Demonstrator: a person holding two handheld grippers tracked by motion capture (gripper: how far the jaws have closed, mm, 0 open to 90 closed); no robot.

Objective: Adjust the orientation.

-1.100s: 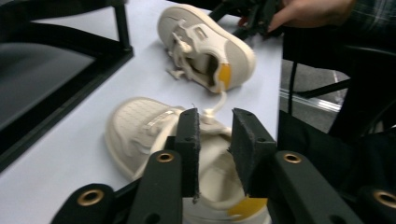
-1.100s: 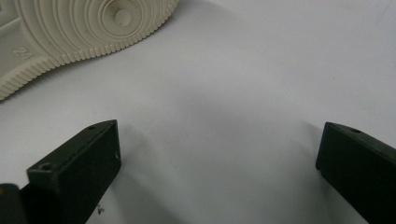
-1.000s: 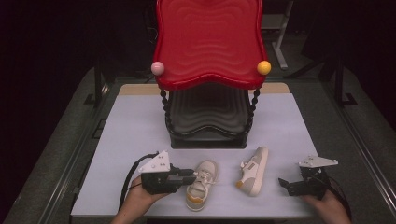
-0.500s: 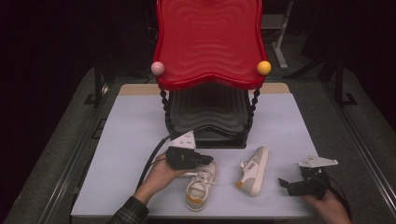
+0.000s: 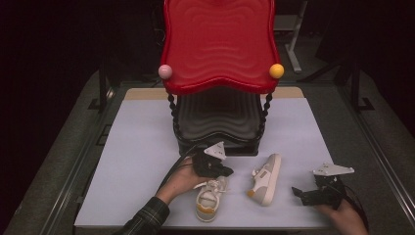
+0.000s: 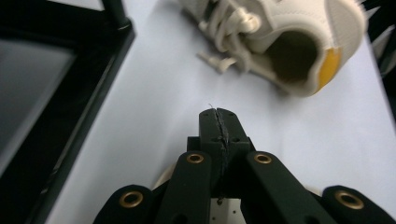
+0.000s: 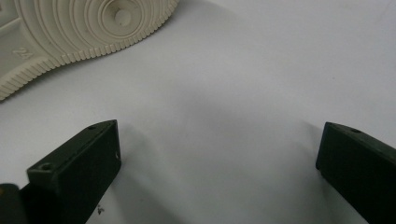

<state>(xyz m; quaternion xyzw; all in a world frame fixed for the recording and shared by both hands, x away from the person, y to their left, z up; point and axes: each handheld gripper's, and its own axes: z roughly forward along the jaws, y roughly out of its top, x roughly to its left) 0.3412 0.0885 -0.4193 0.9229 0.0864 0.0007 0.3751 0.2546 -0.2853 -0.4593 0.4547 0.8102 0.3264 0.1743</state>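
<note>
Two cream sneakers with orange heel patches lie on the pale table [image 5: 142, 142]. The left sneaker [image 5: 209, 199] stands upright, toe away from me. The right sneaker [image 5: 266, 178] lies on its side, its ribbed sole [image 7: 70, 28] turned toward my right gripper [image 5: 301, 195]. My left gripper [image 5: 227, 171] hovers over the left sneaker's toe and laces, pointing right. In the left gripper view its jaws are pressed together at the tip [image 6: 219, 116] with nothing visible between them, and the right sneaker's opening [image 6: 280, 42] lies ahead. My right gripper [image 7: 219, 140] rests low near the front right, jaws wide apart over bare table.
A shoe rack with a wavy red top [image 5: 220, 44], pink and yellow knobs and a black lower shelf [image 5: 218, 122] stands at the table's middle back. Its black base [image 6: 60, 93] runs just left of my left gripper. Dark floor surrounds the table.
My left hand has carried its gripper from the left of the left sneaker up and right, over the sneaker's toe toward the rack. The right hand and both sneakers have stayed put.
</note>
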